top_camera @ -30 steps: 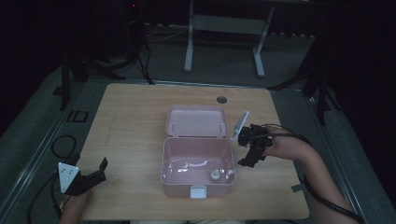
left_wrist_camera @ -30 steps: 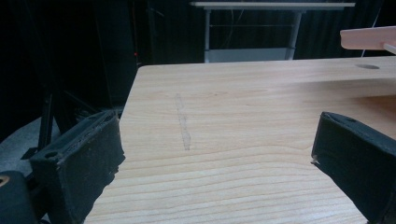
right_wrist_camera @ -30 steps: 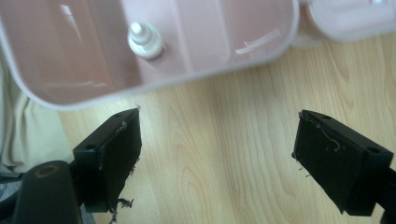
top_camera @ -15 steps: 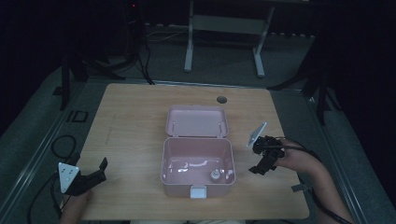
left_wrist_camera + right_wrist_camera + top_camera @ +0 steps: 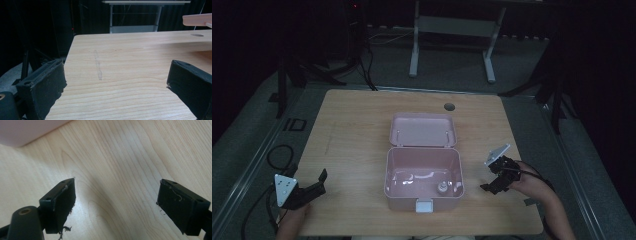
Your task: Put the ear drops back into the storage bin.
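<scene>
— Pink plastic, open box [image 5: 423,172] near the middle of the wooden worktop [image 5: 357,130], lid [image 5: 423,130] folded back on the far side. Inside, a small round grey thing [image 5: 442,188] near the front right corner; too small to tell what exactly.

— And the right tool [image 5: 493,181]?

— Just beside the box, on its right, low over the wood, held by a hand [image 5: 528,184]. In the right gripper view, jaws wide apart, only bare wood grain between them, nothing gripped. A pale pink edge of the box [image 5: 30,131] at the top left corner there.

— The left tool [image 5: 314,186]?

— Well apart from the box, near the front left corner of the worktop, grey three-cornered plate [image 5: 283,188] on top. In the left gripper view, also spread wide and empty, pointing across the wood. A faint grey mark [image 5: 98,65] on the surface ahead, and the lid's rim [image 5: 197,19] at the upper right.

— Anything else on the wood?

— A round dark hole [image 5: 449,106] close to the far edge, behind the lid.
</scene>
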